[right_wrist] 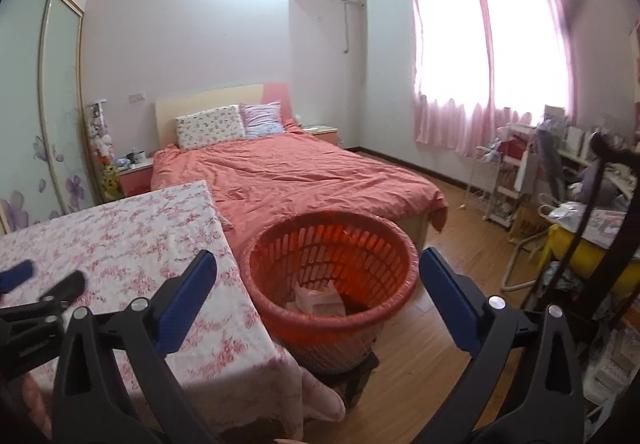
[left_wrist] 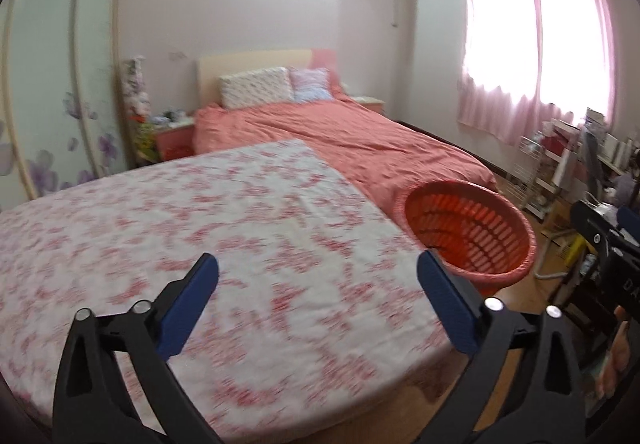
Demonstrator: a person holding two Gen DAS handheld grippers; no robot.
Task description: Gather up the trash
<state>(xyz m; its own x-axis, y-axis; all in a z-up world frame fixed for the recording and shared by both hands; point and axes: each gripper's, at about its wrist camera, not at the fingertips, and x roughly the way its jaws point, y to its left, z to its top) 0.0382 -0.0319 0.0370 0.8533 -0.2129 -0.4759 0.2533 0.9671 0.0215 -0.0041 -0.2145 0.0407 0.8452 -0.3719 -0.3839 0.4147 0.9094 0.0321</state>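
Two blue-padded fingers of the left tool (left_wrist: pixel 318 280) stand wide apart with nothing between them, hanging over a surface (left_wrist: pixel 180 228) draped in a pink-and-white floral cloth (blurred in this view). Just past the surface's right corner stands a red slotted basket (left_wrist: pixel 470 232), lined with a thin clear bag; from this angle only its inner wall shows, and what lies in it is hidden. Behind it is a bed (left_wrist: pixel 340 136) with a coral cover. At the right edge the other tool's black body carries white letters, "DA" being all that can be read.

From the right wrist, the right tool (right_wrist: pixel 318 276) is likewise spread wide and empty, poised above and in front of the basket (right_wrist: pixel 332 264), which sits on the wood floor (right_wrist: pixel 436 340) beside the surface (right_wrist: pixel 132 240) and near the foot of the bed (right_wrist: pixel 288 172). Inside, at the bottom, lies crumpled trash (right_wrist: pixel 320 300), a pale wrapper or bag with an orange patch. The left tool (right_wrist: pixel 44 284) shows at far left, over the cloth.
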